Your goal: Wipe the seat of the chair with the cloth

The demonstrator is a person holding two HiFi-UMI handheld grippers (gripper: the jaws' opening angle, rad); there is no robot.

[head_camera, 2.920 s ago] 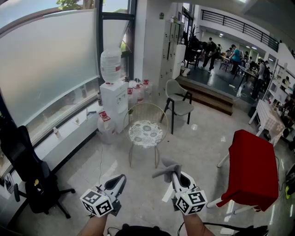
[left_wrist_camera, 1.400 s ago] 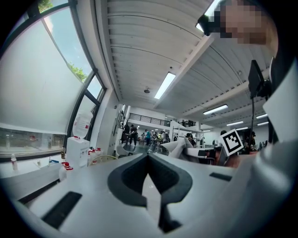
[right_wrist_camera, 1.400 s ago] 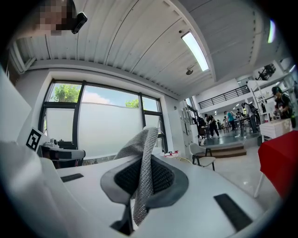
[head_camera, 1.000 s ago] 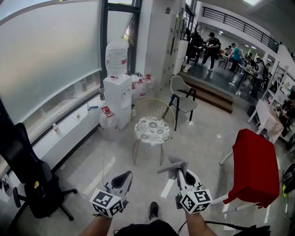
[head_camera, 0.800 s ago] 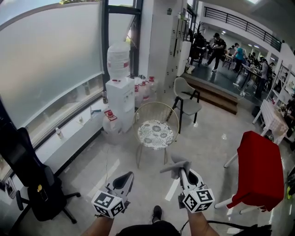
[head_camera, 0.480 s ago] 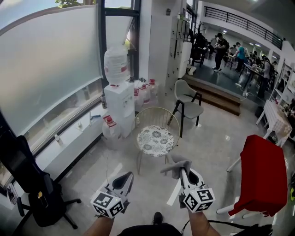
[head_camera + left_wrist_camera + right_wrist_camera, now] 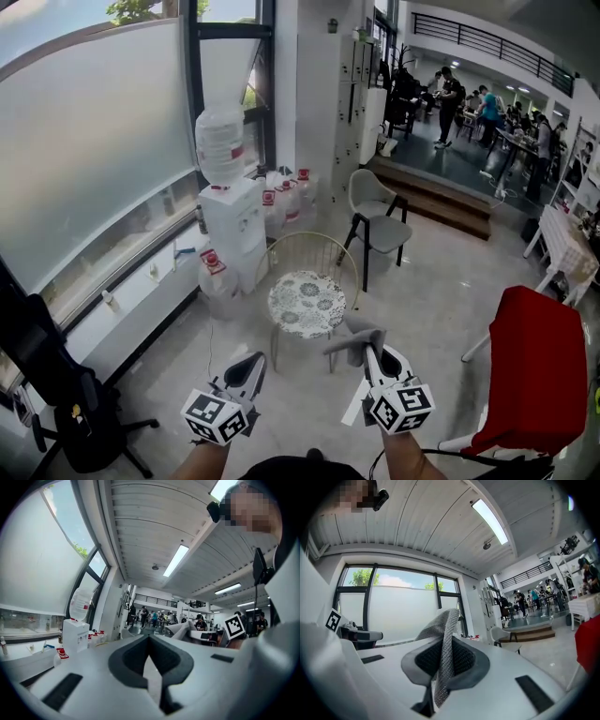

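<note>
A round chair (image 7: 307,302) with a thin gold wire frame and a patterned white seat stands on the floor just ahead of both grippers. My right gripper (image 7: 367,349) is shut on a grey knitted cloth (image 7: 352,337), which sticks up from its jaws (image 7: 442,644). The cloth hangs close in front of the seat's near right edge in the head view. My left gripper (image 7: 249,367) is shut with nothing in it, short of the chair's near left side. Both gripper views look upward at the ceiling and do not show the chair.
A water dispenser (image 7: 222,202) with spare jugs (image 7: 281,202) stands by the window, behind the chair. A grey chair (image 7: 373,217) is further back. A red-covered chair (image 7: 528,370) is at the right and a black office chair (image 7: 47,375) at the left. People move about in the far room.
The view has drifted and the patterned chair now lies closer to both grippers. The cloth has stayed clamped in the right gripper and the left has stayed shut.
</note>
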